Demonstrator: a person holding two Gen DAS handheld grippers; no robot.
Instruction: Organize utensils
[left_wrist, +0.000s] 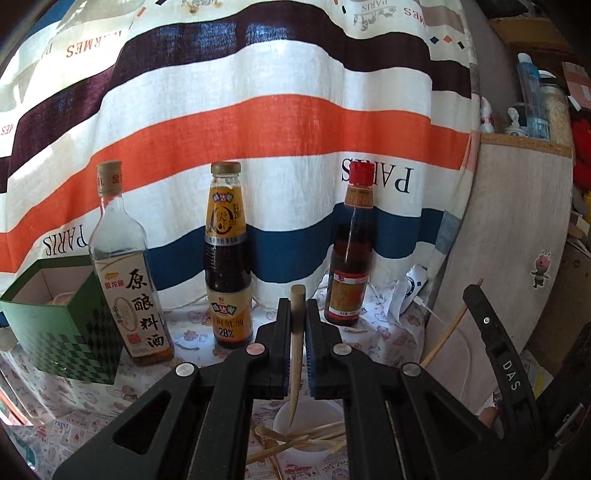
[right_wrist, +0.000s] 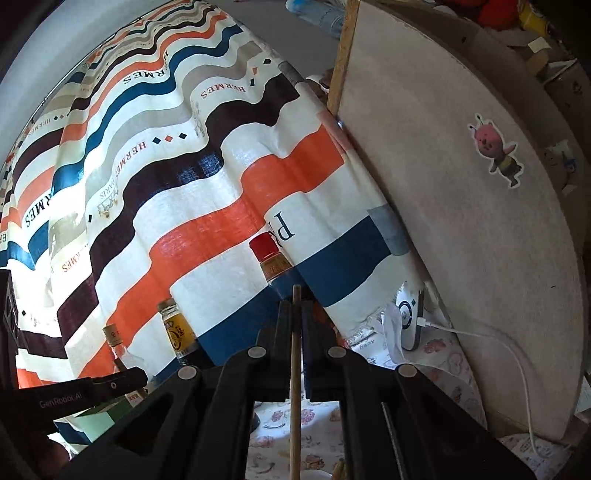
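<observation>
My left gripper (left_wrist: 297, 314) is shut on a flat wooden utensil (left_wrist: 296, 354) that stands upright between the jaws, its lower tip over a white bowl (left_wrist: 308, 428). The bowl holds several wooden utensils and sticks (left_wrist: 295, 441). My right gripper (right_wrist: 296, 317) is shut on a thin wooden stick (right_wrist: 295, 387) that runs straight down between the jaws. The right gripper also shows at the right of the left wrist view (left_wrist: 491, 339), with its stick (left_wrist: 448, 328) slanting beside it.
Three sauce bottles stand at the back: a clear one (left_wrist: 127, 280), a dark yellow-labelled one (left_wrist: 227, 258) and a red-capped one (left_wrist: 351, 251). A green open box (left_wrist: 70, 325) stands left. A striped curtain (left_wrist: 258, 129) hangs behind, a cabinet panel (right_wrist: 480, 240) right, a white charging device (right_wrist: 408, 317) below it.
</observation>
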